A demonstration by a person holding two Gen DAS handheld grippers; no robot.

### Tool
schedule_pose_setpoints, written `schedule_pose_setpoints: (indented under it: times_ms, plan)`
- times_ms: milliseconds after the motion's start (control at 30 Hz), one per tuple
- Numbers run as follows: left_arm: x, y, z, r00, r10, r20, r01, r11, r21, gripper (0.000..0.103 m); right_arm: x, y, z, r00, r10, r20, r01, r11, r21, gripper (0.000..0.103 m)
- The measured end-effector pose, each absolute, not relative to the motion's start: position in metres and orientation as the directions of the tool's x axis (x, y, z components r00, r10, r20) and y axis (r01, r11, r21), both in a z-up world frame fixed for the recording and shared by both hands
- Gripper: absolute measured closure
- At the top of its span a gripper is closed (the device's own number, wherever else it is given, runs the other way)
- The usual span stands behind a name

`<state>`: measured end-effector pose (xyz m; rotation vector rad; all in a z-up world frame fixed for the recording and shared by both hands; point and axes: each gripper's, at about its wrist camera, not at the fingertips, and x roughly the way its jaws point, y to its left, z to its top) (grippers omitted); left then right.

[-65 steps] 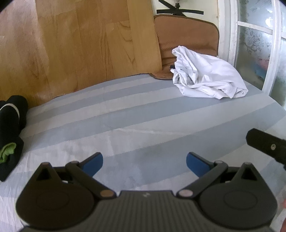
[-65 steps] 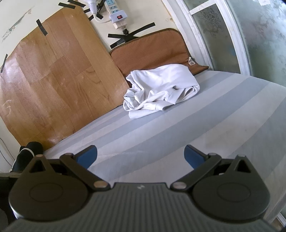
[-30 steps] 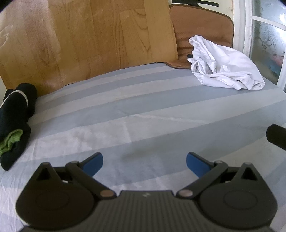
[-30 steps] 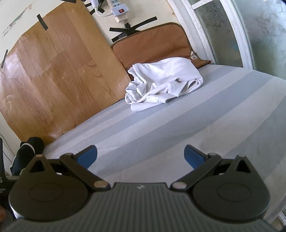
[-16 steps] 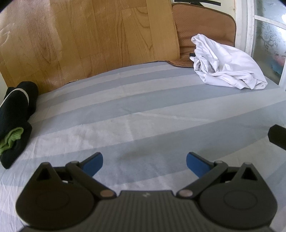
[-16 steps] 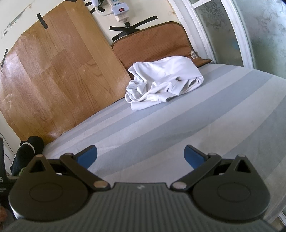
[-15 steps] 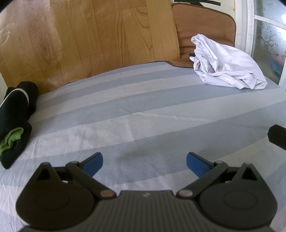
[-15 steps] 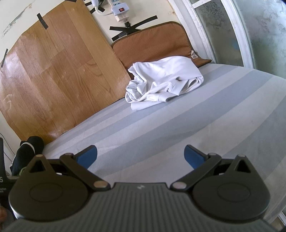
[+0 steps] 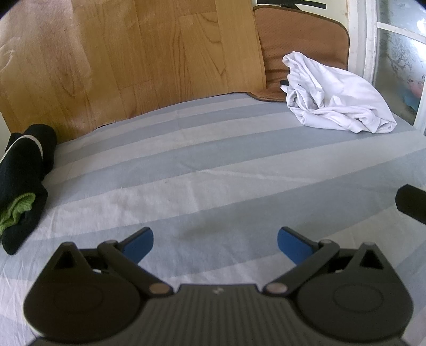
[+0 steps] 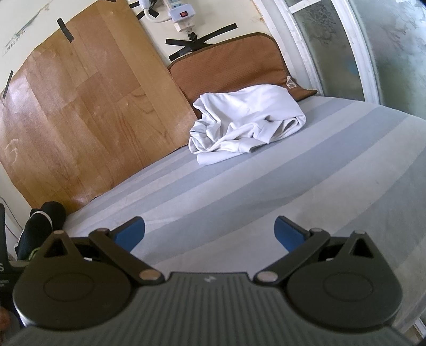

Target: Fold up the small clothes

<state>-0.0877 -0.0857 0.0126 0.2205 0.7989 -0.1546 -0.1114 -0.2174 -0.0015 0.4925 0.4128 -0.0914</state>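
Note:
A crumpled white garment lies at the far right of the striped bed sheet, against a brown cushion. In the right wrist view the same white garment sits ahead and slightly right. My left gripper hovers open over bare sheet, well short of the garment. My right gripper is open too, with nothing between its blue pads. A black tip of the right gripper pokes in at the left view's right edge.
A black bundle with a green piece rests at the sheet's left edge, also the black bundle in the right view. A wooden panel leans behind the bed. Window frame and power strip stand at the back right.
Both grippers stay open. The left view has swung slightly, so the white garment sits further right and the black bundle shows more. The right view has crept a little toward the garment.

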Motion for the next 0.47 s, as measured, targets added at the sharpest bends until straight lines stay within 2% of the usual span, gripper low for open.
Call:
schedule_pose_setpoints:
  times_ms: [467]
  plan:
    - [-0.0869, -0.0822, 0.0144, 0.687, -0.091, -0.721, 0.244, 0.963, 0.111, 0.0, -0.1097, -0.2157, 0.0006, 0.914, 0.009, -0.407, 0.181, 0.886, 0.426, 0.0]
